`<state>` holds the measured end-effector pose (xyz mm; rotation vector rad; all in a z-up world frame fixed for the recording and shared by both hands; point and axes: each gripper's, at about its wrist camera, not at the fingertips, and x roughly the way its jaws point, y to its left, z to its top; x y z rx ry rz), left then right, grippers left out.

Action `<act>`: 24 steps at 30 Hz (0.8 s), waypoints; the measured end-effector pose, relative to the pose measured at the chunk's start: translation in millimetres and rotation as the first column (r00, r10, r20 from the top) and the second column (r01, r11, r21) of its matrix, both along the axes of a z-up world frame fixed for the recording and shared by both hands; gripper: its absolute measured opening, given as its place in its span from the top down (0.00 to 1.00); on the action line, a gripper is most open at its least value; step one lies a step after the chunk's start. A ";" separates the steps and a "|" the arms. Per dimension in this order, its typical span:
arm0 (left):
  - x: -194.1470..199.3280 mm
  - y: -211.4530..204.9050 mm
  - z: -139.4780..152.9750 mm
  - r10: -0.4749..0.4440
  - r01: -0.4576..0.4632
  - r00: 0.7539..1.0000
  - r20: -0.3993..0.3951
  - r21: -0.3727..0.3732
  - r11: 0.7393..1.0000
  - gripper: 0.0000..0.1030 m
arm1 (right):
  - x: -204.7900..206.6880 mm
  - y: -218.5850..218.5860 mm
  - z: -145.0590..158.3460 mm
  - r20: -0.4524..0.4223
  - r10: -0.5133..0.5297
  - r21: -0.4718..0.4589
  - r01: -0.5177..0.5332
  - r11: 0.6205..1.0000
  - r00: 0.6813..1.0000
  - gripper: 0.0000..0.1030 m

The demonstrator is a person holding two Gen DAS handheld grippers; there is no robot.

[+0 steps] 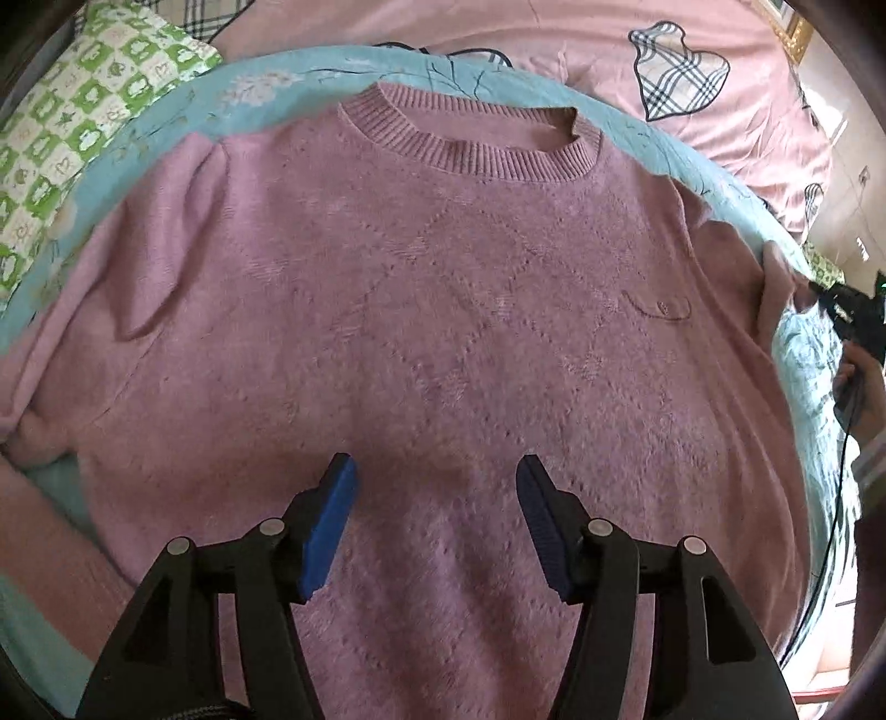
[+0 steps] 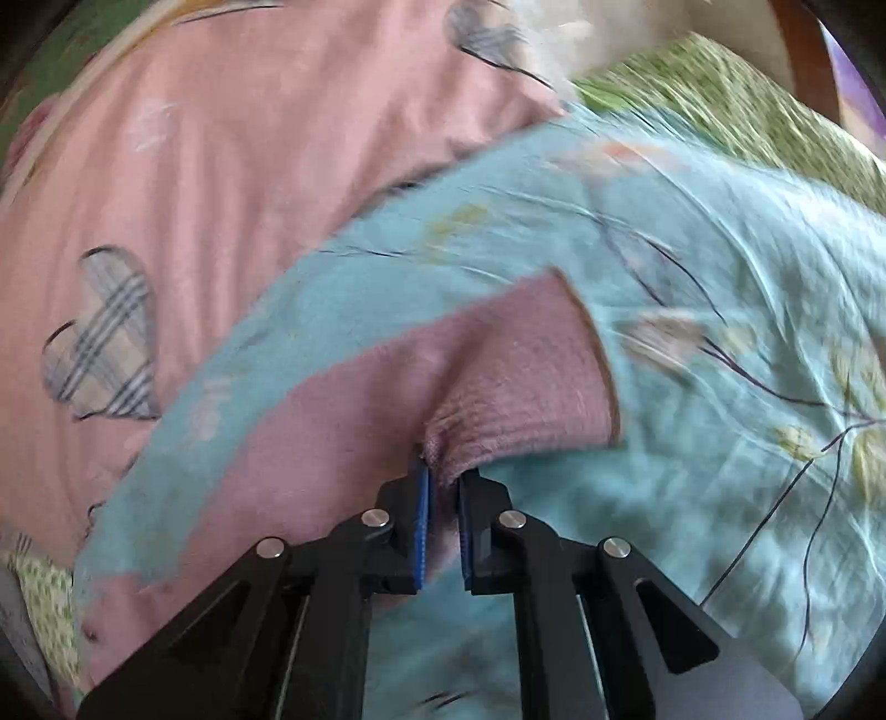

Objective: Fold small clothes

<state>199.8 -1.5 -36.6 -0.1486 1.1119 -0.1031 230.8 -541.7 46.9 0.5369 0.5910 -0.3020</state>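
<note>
Teal sheet [image 1: 166,119] bears pink sweater [image 1: 443,304]; right tongs [image 2: 441,476] pinch sleeve [image 2: 498,382].

Home bedroom: bed with pink heart-print duvet [image 1: 637,50], teal floral sheet [image 2: 692,266], green checked pillow [image 1: 83,111].

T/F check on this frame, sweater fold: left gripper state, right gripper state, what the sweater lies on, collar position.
1. The left gripper is open above the pink sweater. True.
2. The right gripper is open and holds nothing. False: it is shut on the sleeve.
3. The sweater lies on a green checked cloth. False: it lies on the light blue floral sheet.
4. The ribbed collar is at the far end from the left gripper. True.
</note>
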 end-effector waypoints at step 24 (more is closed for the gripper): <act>-74.4 100.0 41.6 0.091 -0.088 0.993 0.069 -0.050 0.995 0.30 | -38.3 492.4 -45.8 0.005 0.926 0.292 -0.887 0.358 0.376 0.63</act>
